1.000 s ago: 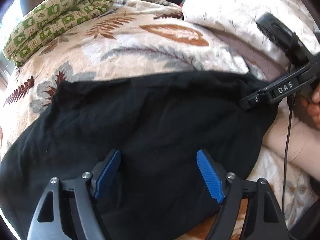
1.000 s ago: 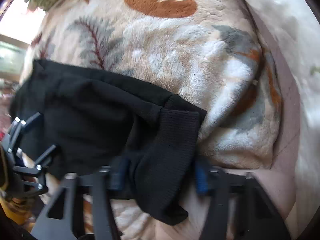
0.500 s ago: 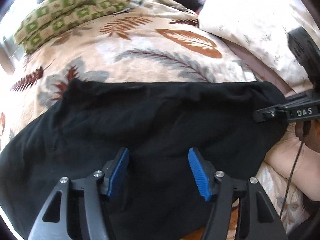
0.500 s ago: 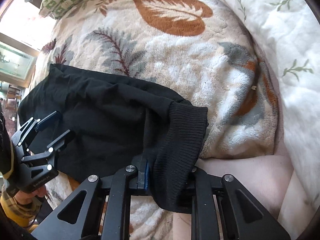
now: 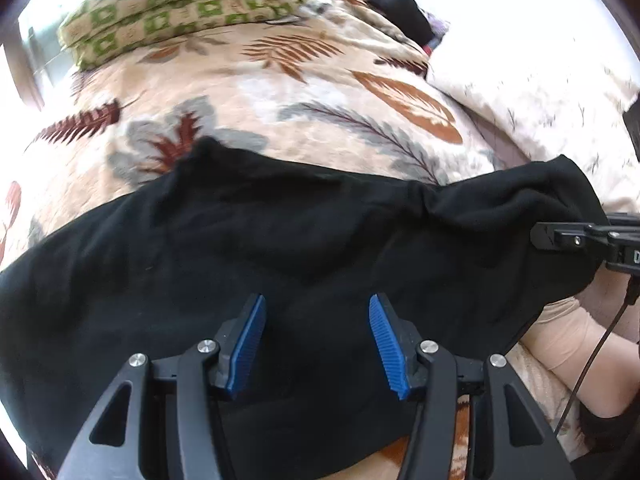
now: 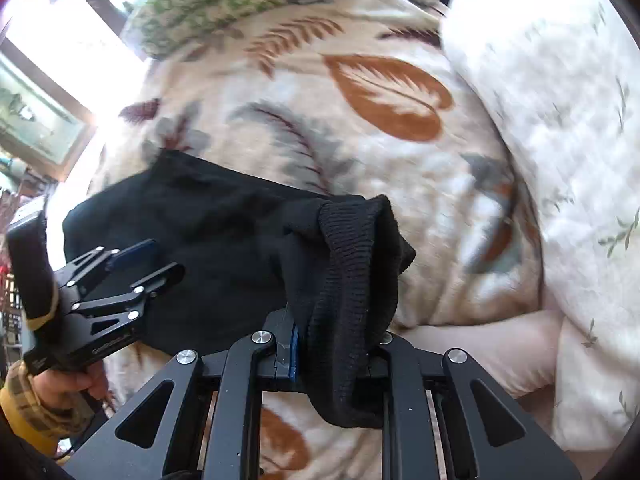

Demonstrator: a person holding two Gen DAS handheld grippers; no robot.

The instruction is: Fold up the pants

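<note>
1. My right tongs [image 6: 336,360] are pinched on the ribbed cuff [image 6: 352,280] of the black pants [image 5: 280,248]; the cuff is bunched between the pads and hangs over them toward me.
2. My left tongs [image 5: 316,340] are spread, with both blue pads [image 5: 248,344] showing bare. They sit low over the near part of the cloth and grip nothing.
3. The pants lie on the leaf-print blanket [image 5: 304,92] covering the bed, toward its near edge. Their long axis runs left to right across both views.
4. The far left corner of the pants lies flat on the blanket. The right end is lifted off it at the held cuff.
5. Key relation: the free bulk of the pants lies to the left of the right tongs and directly ahead of and under the left tongs, so the left is nearer the unheld cloth.
6. My judgement: the fold turns on carrying the held cuff leftward along that axis, with the left tongs pinning or pinching the near edge.
7. A green checked cushion [image 5: 180,4] and a white quilt [image 6: 560,100] lie well beyond the pants.
</note>
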